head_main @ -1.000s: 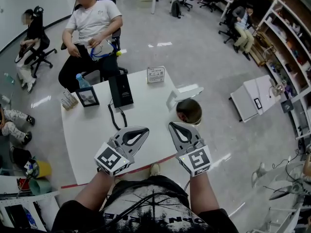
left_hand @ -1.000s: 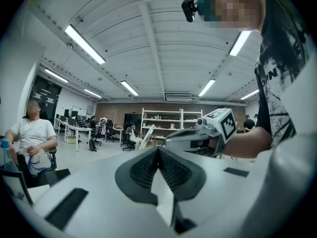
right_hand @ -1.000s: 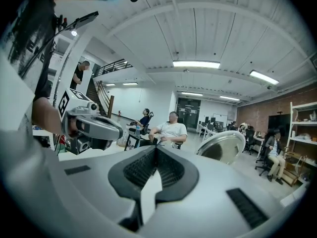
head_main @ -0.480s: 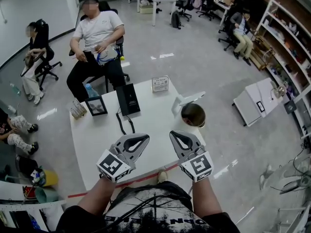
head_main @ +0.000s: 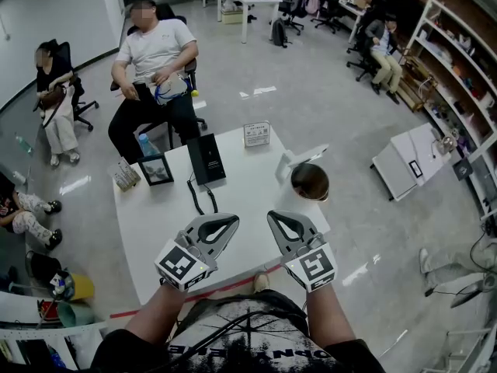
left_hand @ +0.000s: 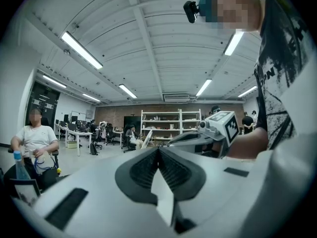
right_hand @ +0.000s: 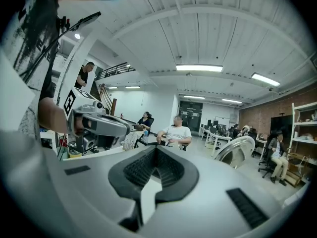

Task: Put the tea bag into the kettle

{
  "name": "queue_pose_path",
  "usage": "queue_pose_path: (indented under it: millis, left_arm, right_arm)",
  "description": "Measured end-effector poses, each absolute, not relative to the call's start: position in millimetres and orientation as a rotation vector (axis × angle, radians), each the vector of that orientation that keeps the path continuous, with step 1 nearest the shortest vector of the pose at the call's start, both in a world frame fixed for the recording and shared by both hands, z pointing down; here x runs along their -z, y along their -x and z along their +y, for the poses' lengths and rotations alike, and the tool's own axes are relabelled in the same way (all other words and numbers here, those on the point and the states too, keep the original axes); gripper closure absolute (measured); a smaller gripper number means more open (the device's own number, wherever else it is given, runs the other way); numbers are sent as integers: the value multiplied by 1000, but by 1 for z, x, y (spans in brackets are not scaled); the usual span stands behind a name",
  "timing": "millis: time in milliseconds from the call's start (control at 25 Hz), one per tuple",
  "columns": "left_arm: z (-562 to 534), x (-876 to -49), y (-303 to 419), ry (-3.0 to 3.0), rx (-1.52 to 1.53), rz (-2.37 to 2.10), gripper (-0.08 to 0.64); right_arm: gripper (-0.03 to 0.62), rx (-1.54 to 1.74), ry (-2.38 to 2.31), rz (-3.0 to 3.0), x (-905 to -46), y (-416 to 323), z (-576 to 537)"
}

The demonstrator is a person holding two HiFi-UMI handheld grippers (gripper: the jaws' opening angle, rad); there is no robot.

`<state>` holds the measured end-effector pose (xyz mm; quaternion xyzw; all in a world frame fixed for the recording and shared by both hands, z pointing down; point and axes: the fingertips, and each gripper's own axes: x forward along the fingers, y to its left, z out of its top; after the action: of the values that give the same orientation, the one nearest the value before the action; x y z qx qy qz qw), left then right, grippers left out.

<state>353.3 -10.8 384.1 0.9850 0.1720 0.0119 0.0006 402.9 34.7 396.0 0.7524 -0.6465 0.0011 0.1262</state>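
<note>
The metal kettle stands near the right edge of the white table, its lid tipped up and its mouth uncovered. The raised lid also shows in the right gripper view. I cannot make out a tea bag as such. My left gripper and right gripper hover side by side over the table's near edge, both shut with nothing between the jaws. The left gripper and the right gripper each show their ribbed pads pressed together and aim level across the room.
On the table stand a black box with a cable, a picture frame, a small card sign, a water bottle and a small striped pack. A seated person is behind the table.
The head view has shifted a little, so the table sits slightly higher and further right in the picture. Both grippers stay shut and side by side above the near edge.
</note>
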Motion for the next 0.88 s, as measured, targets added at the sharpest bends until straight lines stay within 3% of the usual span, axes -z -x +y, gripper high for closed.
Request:
queue_pose_path:
  millis: [880]
  left_arm:
    - [-25, -386, -354, -3089, -31, 518, 552]
  right_arm:
    - [581, 4, -2206, -1861, -396, -405, 30]
